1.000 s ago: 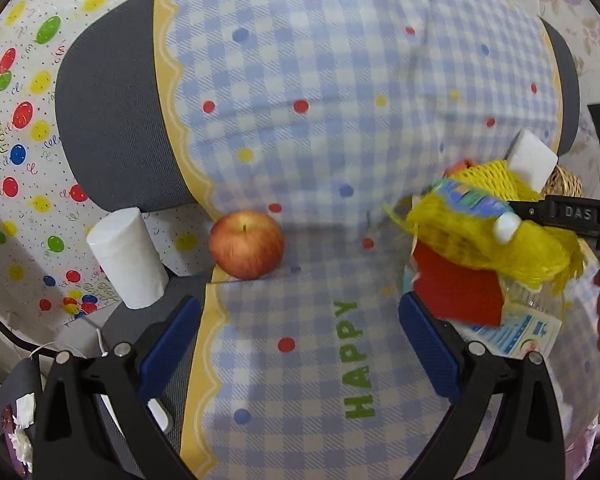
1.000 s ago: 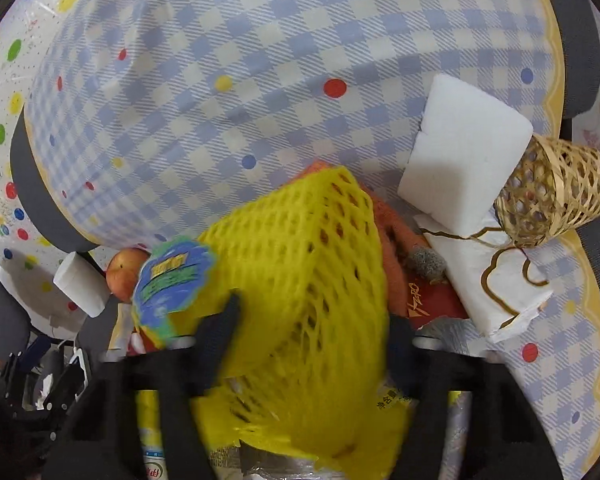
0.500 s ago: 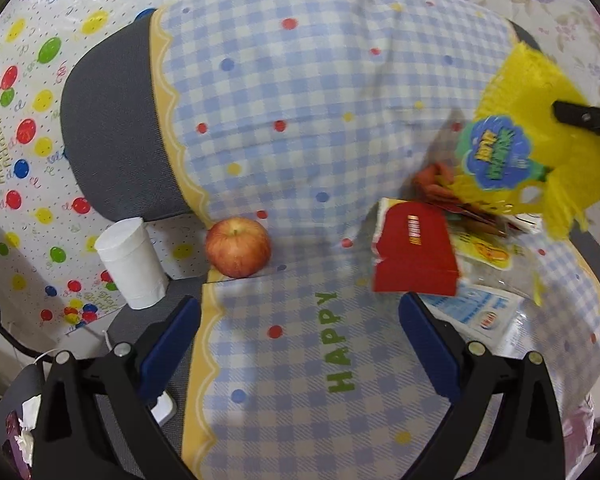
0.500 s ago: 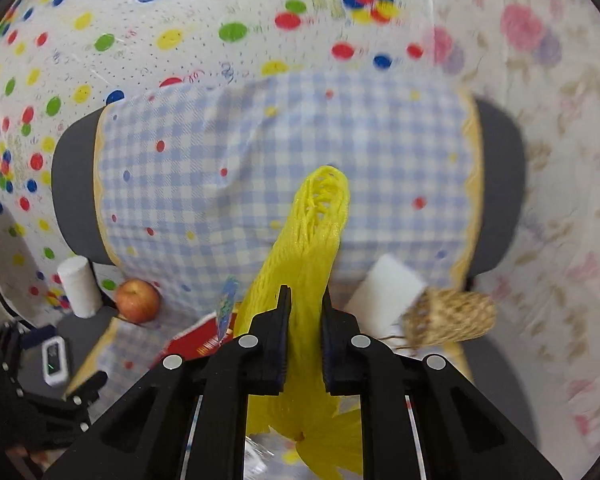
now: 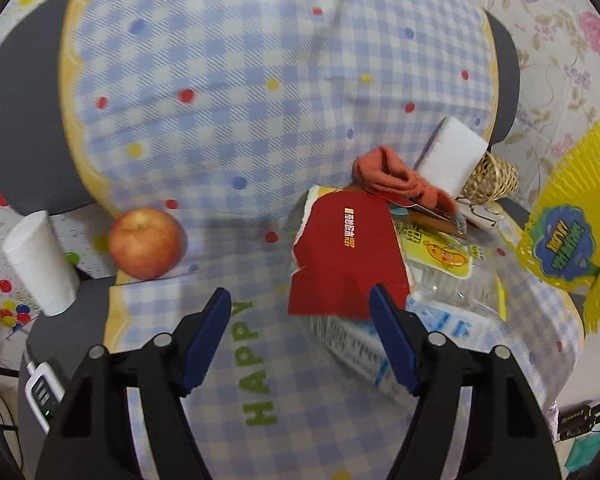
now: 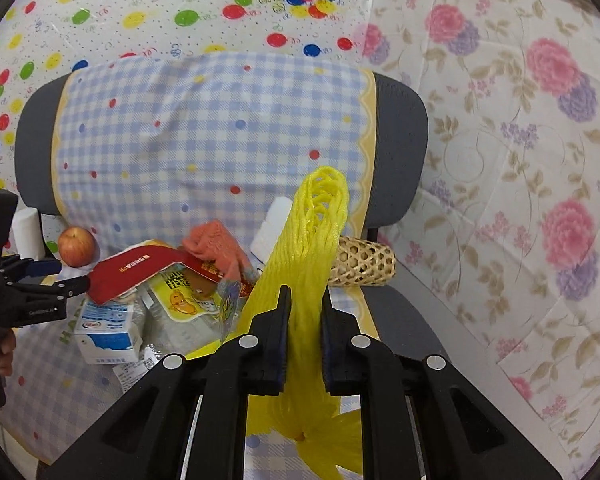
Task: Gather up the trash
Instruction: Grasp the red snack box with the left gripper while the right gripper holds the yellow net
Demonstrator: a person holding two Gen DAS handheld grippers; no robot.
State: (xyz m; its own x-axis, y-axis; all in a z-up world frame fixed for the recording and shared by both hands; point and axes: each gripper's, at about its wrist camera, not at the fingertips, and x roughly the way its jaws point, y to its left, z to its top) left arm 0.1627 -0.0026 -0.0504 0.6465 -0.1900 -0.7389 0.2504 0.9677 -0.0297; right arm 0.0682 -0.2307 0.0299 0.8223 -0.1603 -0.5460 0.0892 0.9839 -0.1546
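Note:
A pile of trash lies on the checked cloth of the chair seat: a torn red card [image 5: 348, 256], a blue-white milk carton [image 6: 104, 330], a yellow snack wrapper [image 5: 440, 256] and clear plastic [image 5: 456, 292]. My right gripper [image 6: 305, 294] is shut on a yellow mesh net bag [image 6: 312, 232] and holds it up in the air; in the left wrist view the bag [image 5: 568, 216] hangs to the right of the pile. My left gripper [image 5: 298, 294] hovers over the red card's near edge. Its jaws are closing, and the pads do not touch the card.
A red apple [image 5: 146, 242] and a white paper cup [image 5: 40, 264] sit at the seat's left edge. An orange cloth [image 5: 400, 176], a white foam block [image 5: 452, 152] and a woven basket [image 6: 364, 266] lie behind the pile. A hand [image 6: 2, 352] holds the left gripper.
The right gripper shut on the net bag and lifted it off the pile, up and to the right. The left gripper came closer to the red card, and its jaws narrowed.

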